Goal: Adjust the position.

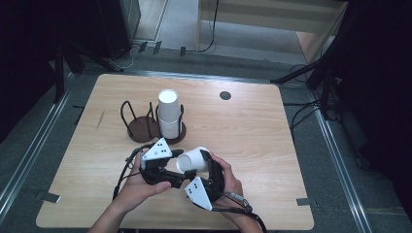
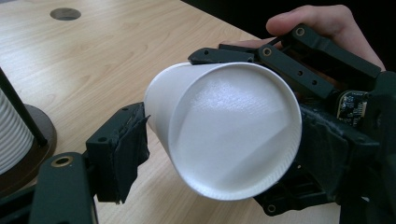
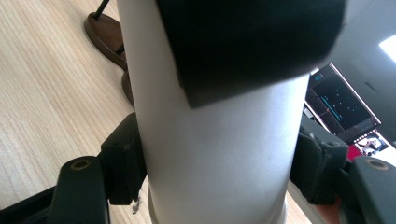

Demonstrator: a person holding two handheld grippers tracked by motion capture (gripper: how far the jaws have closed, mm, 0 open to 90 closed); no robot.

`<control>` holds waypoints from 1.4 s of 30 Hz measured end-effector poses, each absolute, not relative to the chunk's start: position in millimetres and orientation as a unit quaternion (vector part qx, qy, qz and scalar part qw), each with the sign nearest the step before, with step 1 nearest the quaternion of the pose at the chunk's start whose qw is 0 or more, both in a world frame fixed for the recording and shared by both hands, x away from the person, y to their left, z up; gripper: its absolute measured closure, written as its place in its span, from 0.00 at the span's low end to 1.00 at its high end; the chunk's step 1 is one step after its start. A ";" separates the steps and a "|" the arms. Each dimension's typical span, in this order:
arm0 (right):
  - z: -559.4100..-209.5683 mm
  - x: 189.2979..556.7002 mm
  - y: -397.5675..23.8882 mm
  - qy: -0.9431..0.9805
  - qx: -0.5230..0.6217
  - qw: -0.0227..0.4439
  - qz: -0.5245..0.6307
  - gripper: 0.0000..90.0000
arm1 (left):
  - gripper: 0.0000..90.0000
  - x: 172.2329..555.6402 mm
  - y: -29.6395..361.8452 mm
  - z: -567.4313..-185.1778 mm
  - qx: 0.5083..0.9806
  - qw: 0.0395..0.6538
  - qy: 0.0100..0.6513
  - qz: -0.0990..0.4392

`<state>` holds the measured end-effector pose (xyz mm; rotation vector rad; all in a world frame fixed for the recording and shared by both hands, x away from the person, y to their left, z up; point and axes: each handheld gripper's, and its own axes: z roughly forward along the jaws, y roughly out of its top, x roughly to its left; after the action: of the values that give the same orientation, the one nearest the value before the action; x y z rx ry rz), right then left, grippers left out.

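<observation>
A person at the near edge of a light wooden table [image 1: 252, 126] holds two handheld grippers close together, a white paper cup [image 1: 193, 159] between them. The cup lies tipped on its side above the tabletop, its open mouth facing the left gripper [image 1: 167, 167], whose camera looks straight into it. The right gripper [image 1: 206, 162] has its jaws clenched on the cup's wall, one padded jaw on each side of it in that gripper's own view. The left gripper's jaws are spread wide, one just beside the cup's rim [image 2: 233, 186], the other off to the side; they grasp nothing. Farther back, left of centre, a dark wire cup holder [image 1: 145, 124] stands on two round brown bases; its right ring holds an upright stack of white cups [image 1: 169, 114]. A round grommet hole [image 1: 225, 95] sits near the table's far edge.
</observation>
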<state>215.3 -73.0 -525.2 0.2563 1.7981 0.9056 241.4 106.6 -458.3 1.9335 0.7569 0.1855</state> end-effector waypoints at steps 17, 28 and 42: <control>-524.8 214.2 -72.8 0.754 0.101 0.526 0.382 0.33 | 0.33 238.9 102.6 -456.4 0.808 0.483 0.323 0.093; -526.1 214.7 -73.1 0.756 0.103 0.522 0.382 0.29 | 0.36 236.8 100.8 -454.2 0.813 0.470 0.327 0.106; -521.6 216.2 -75.8 0.751 0.119 0.520 0.389 0.13 | 0.39 243.1 110.8 -457.4 0.791 0.495 0.345 0.098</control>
<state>216.2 -75.8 -521.6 0.2858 1.8005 0.9329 243.1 110.8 -457.4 1.9187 0.8375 0.2377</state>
